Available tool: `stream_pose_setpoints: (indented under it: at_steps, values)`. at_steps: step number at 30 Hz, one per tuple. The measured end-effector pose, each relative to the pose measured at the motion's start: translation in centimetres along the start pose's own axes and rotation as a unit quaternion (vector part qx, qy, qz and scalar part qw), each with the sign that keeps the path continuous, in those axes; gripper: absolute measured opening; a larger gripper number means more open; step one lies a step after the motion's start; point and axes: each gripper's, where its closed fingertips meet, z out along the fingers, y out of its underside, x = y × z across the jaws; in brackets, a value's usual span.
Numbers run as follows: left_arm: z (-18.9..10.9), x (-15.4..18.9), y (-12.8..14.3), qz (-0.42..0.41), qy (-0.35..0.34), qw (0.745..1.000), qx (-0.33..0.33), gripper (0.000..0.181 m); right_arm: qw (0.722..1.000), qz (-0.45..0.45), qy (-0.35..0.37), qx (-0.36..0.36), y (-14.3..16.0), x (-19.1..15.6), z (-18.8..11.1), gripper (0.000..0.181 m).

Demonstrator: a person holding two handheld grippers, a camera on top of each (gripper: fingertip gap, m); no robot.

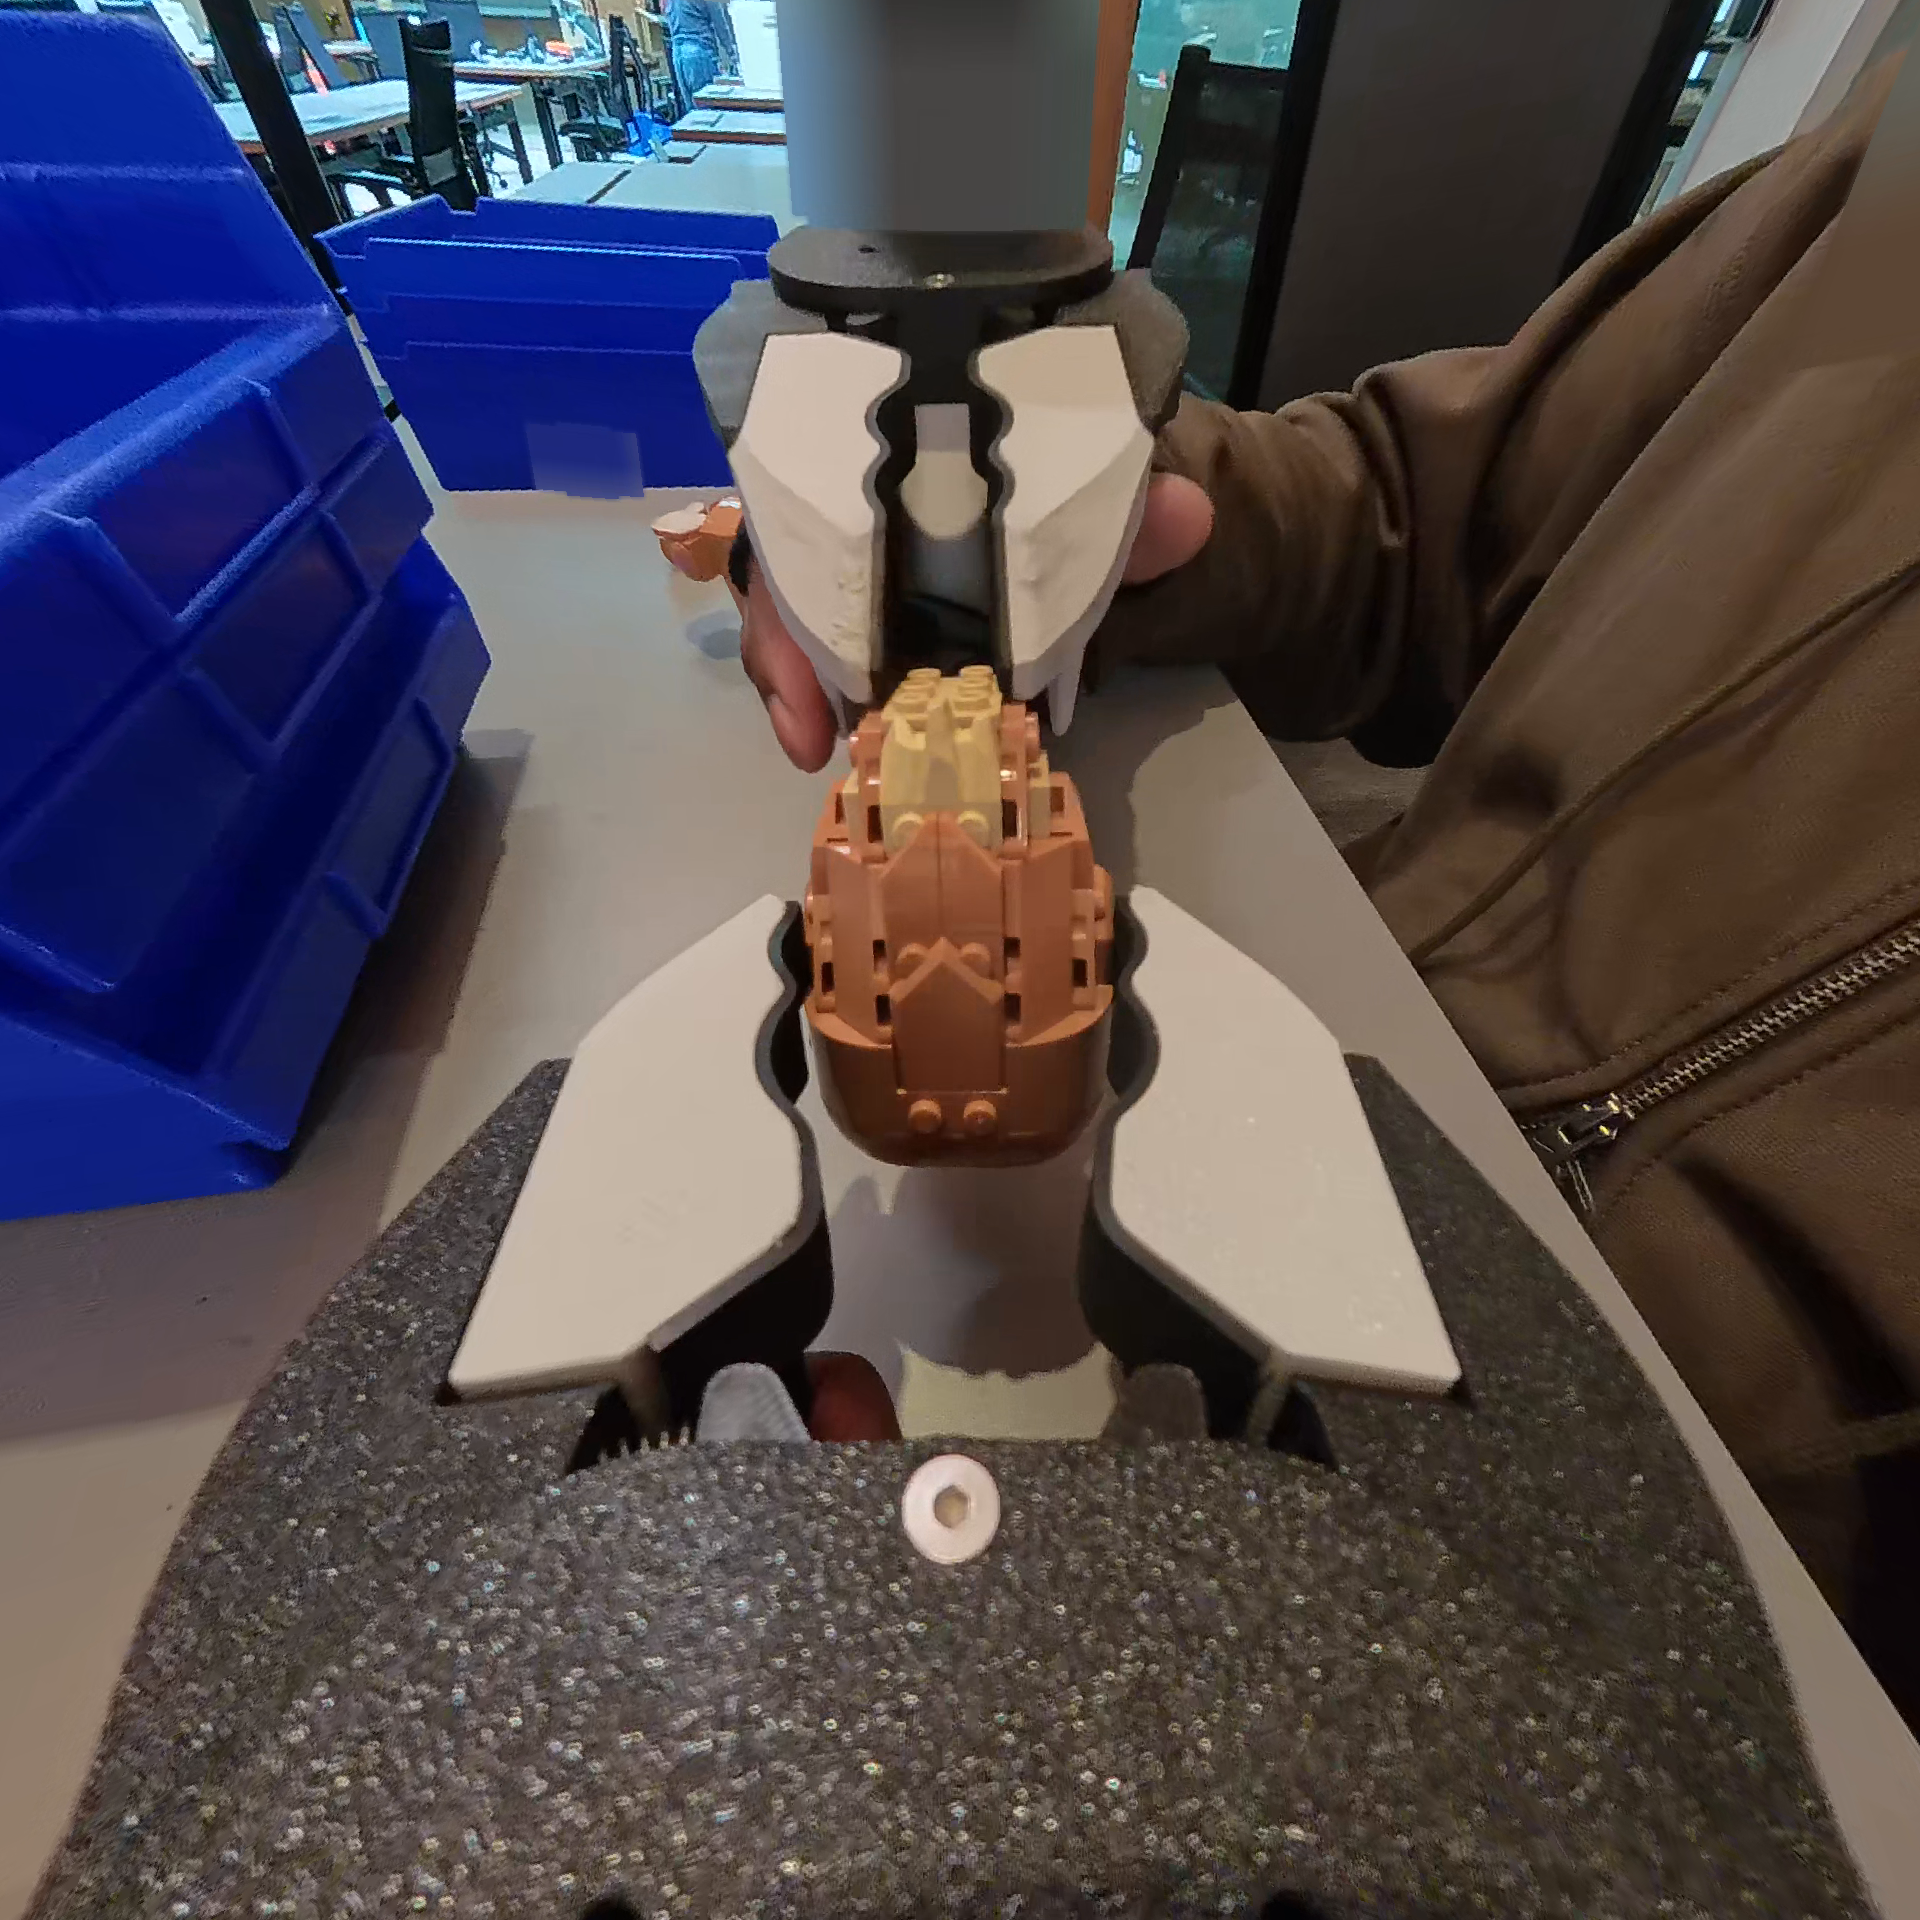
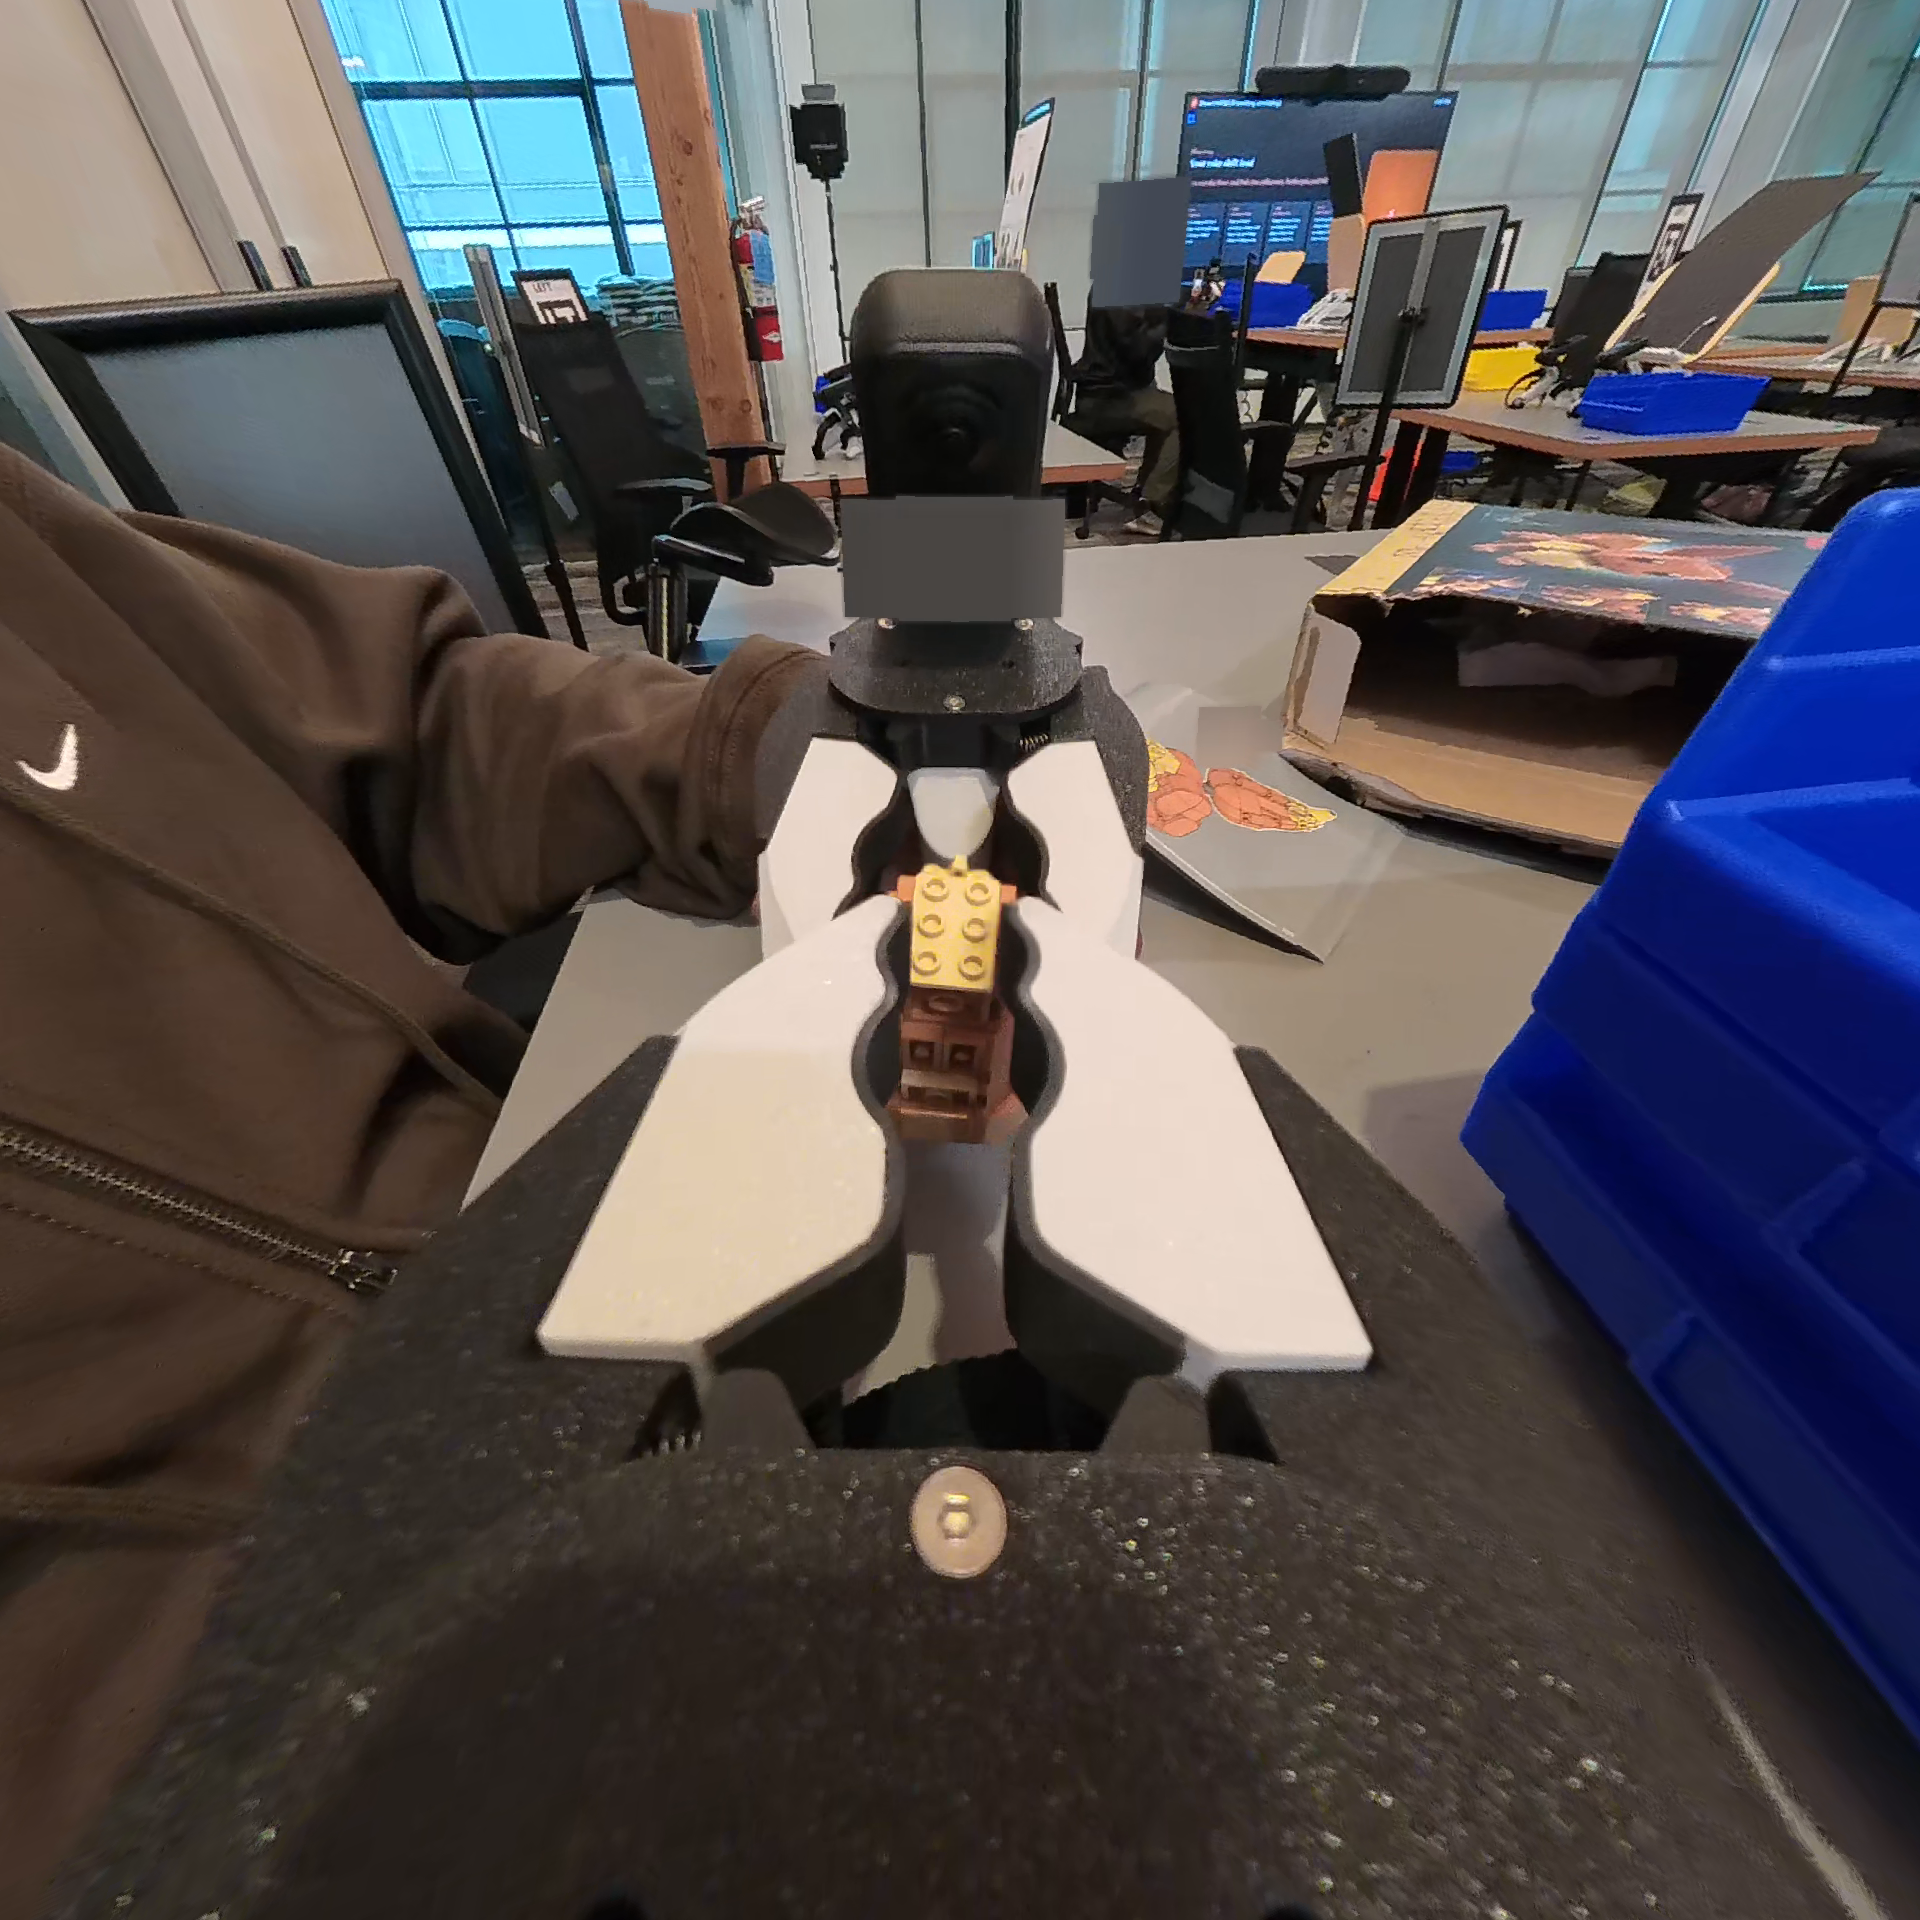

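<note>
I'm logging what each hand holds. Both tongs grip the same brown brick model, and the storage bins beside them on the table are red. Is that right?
One thing is wrong: the storage bins are blue, not red, as both wrist views show. The rest holds: the left tongs and the right tongs both grip the brown brick model above the table.

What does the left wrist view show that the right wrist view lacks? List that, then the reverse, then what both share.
Left wrist view only: a small brown brick piece lying on the table behind the right gripper, and the wide brown body of the brick model.
Right wrist view only: a torn cardboard box, a printed sheet beside it, and the camera atop the left gripper.
Both: the brick model clamped between the two grippers, blue bins, the person's brown jacket, and the grey table.
</note>
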Motion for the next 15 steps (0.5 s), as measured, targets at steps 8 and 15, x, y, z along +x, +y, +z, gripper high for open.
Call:
stream_pose_setpoints:
  at_steps: [8,15]
  values:
    - [-0.1,-1.8,0.5,0.006,-0.065,0.998,-0.027,0.056,0.995,-0.066,0.068,-0.028,0.3,1.6,-0.5,0.018]
    - [0.1,-3.5,3.0,0.031,-0.134,0.982,-0.126,0.056,0.984,-0.118,0.099,-0.087,2.3,2.3,-0.1,0.020]
